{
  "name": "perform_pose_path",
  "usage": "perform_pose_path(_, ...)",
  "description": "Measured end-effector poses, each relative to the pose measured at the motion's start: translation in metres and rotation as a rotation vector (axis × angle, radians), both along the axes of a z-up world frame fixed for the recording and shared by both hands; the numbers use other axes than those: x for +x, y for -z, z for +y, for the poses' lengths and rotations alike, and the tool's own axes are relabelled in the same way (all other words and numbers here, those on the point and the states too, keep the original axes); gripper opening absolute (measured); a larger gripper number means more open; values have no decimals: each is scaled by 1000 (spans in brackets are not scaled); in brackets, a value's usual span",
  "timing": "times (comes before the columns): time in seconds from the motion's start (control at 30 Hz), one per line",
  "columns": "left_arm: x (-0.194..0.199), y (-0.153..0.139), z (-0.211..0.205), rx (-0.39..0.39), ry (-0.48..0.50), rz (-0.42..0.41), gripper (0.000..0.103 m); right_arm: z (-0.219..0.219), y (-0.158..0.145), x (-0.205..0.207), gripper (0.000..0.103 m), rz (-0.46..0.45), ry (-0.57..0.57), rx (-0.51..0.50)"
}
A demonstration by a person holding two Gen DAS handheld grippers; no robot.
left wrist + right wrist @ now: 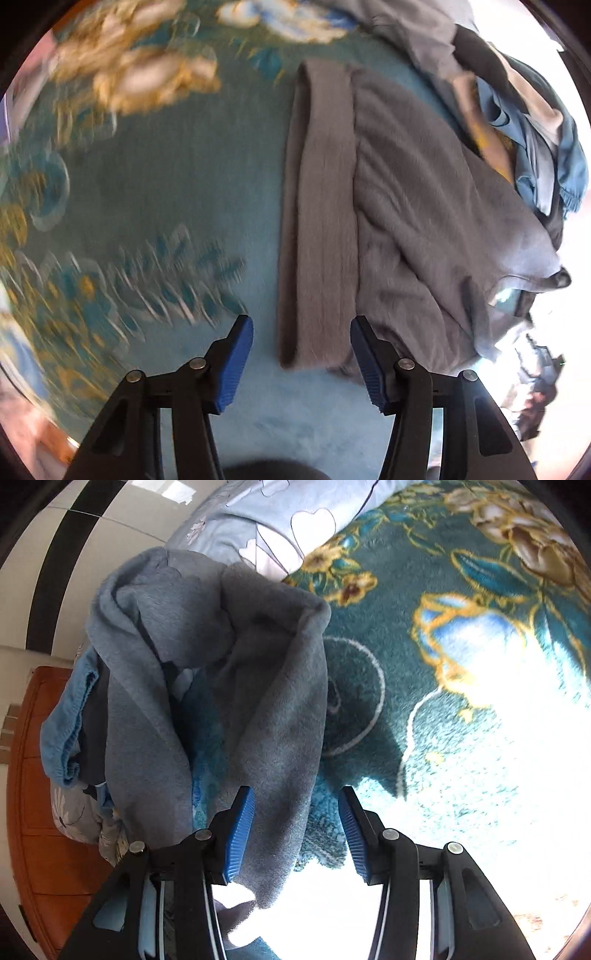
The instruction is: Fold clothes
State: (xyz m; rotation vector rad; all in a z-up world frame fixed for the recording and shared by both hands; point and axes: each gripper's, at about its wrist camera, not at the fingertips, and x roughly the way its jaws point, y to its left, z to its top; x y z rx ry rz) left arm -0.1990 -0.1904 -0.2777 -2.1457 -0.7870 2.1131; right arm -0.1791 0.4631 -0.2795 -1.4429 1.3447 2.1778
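A grey fleece garment lies spread on a teal flowered blanket, its ribbed hem band running along its left side. My left gripper hovers over the band's near corner, open, blue pads clear of the cloth. In the right wrist view the same grey garment lies bunched and folded over itself on the blanket. My right gripper is open astride a strip of it; the left pad lies at the fabric's edge, the right pad stands free.
A heap of other clothes, among them a blue garment, lies beyond the grey one; the blue garment also lies left of it. A pale heart-print sheet lies behind, with orange wooden furniture and a tiled wall at the left.
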Motion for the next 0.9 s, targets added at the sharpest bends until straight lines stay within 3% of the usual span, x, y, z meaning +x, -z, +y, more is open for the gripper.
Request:
perform_pose_path(0.03, 3, 4, 1, 21, -23, -19, 59, -4, 2, -2, 44, 1, 0, -5)
perform_pose_path(0.13, 8, 12, 7, 74, -77, -59, 59, -12, 1, -7, 12, 17, 10, -26)
perform_pose_path(0.17, 9, 12, 9, 67, -86, -61, 59, -14, -1, -8, 7, 25, 16, -33)
perform_pose_path(0.27, 13, 14, 12, 45, -127, -56, 56, -11, -16, -2, 4, 73, 33, -36)
perform_pose_path(0.3, 15, 15, 11, 50, -151, -51, 48, -9, -23, 2, 4, 89, 40, -34)
perform_pose_path(0.37, 21, 17, 9, 64, -198, -40, 44, -5, -38, 15, 3, 124, 57, -32)
perform_pose_path(0.4, 23, 13, 8, 73, -209, -22, 31, -3, -46, 22, 3, 141, 66, -29)
perform_pose_path(0.47, 26, 3, 7, 91, -225, 20, 22, 0, -63, 39, 3, 178, 79, -23)
perform_pose_path(0.5, 27, -3, 5, 99, -231, 42, 6, 1, -73, 49, 3, 192, 84, -15)
perform_pose_path(0.53, 28, -12, 1, 108, -236, 71, 2, 1, -83, 58, 3, 207, 89, -7)
perform_pose_path(0.63, 31, -42, -15, 140, -250, 162, 2, 0, -118, 87, 3, 262, 100, 17)
perform_pose_path(0.73, 32, -63, -30, 116, -211, 211, 2, -10, -154, 100, 3, 293, 57, 83)
perform_pose_path(0.9, 32, -61, -41, 117, -196, 211, 2, -18, -184, 63, 3, 269, 7, 223)
